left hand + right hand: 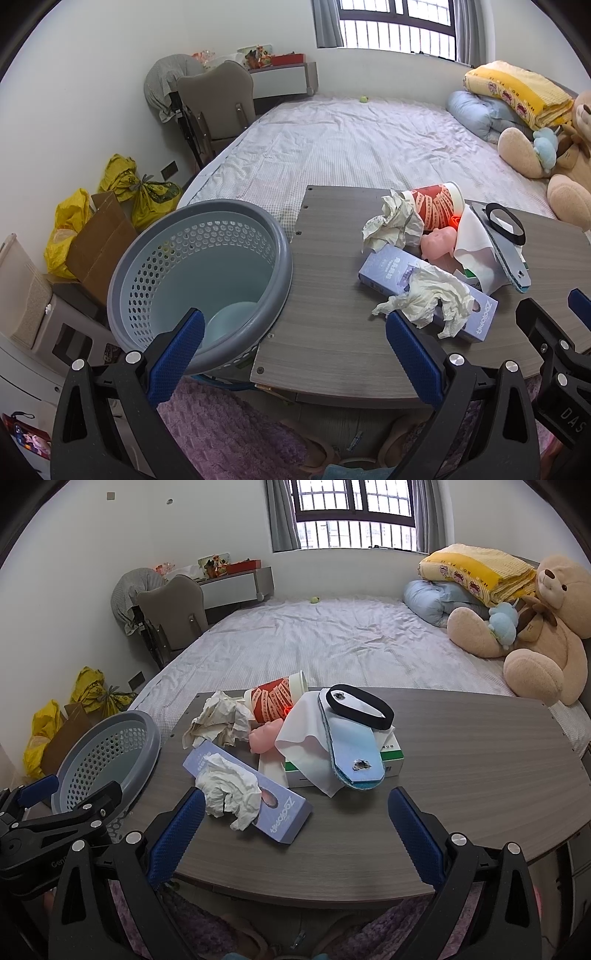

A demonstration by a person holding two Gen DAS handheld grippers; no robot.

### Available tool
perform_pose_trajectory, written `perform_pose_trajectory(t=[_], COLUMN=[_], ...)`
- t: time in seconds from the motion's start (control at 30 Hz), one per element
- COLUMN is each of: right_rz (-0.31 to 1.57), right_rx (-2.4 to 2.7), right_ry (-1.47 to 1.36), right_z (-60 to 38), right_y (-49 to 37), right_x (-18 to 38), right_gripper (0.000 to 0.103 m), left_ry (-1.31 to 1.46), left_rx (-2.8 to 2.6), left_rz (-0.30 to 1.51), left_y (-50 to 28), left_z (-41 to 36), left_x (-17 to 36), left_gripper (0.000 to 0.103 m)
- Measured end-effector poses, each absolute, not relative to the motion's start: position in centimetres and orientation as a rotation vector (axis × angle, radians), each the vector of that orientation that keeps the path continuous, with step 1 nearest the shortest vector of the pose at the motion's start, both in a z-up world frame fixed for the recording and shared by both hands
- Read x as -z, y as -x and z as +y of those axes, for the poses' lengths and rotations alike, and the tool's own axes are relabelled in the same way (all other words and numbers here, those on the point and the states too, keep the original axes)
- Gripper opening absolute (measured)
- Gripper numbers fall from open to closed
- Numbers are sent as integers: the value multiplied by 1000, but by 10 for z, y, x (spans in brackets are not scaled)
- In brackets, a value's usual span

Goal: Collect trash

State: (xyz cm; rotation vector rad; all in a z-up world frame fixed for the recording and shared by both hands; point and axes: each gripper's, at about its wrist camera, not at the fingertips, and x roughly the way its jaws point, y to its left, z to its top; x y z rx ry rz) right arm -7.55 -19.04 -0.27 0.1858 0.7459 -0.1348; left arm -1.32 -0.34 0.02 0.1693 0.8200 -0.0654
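A grey perforated waste basket [199, 280] stands at the left edge of the wooden table [332, 295]; it also shows in the right wrist view [107, 757]. On the table lies a pile: a crumpled white tissue [229, 794] on a lilac box [280, 819], crumpled paper [218, 720], a red paper cup [277, 698] on its side, a pink piece [262, 738], a white cloth [306, 742], a blue insole [351, 749] and a green-white box [391, 757]. My left gripper [295, 354] is open, between basket and tissue [432, 299]. My right gripper [295, 834] is open, just before the lilac box.
A bed [332, 642] lies behind the table with a large teddy bear [535, 627], folded blankets [476, 568] and a small green ball [314, 599]. A chair [170, 609], yellow bags [147, 188] and a cardboard box [99, 240] stand at the left. A purple rug [229, 435] lies below.
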Motion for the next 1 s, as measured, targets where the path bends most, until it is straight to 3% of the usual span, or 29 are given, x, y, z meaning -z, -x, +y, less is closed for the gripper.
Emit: perform_pose_trajectory(t=[1.0], right_rz=[755], right_rx=[-26], right_ry=[-162], right_z=[-293], right_y=[9], right_x=[25], right_gripper=[94], left_ry=[-141], left_rx=[88], left_rz=[873], left_y=[-13], left_z=[-50], left_x=[18], left_gripper=[97])
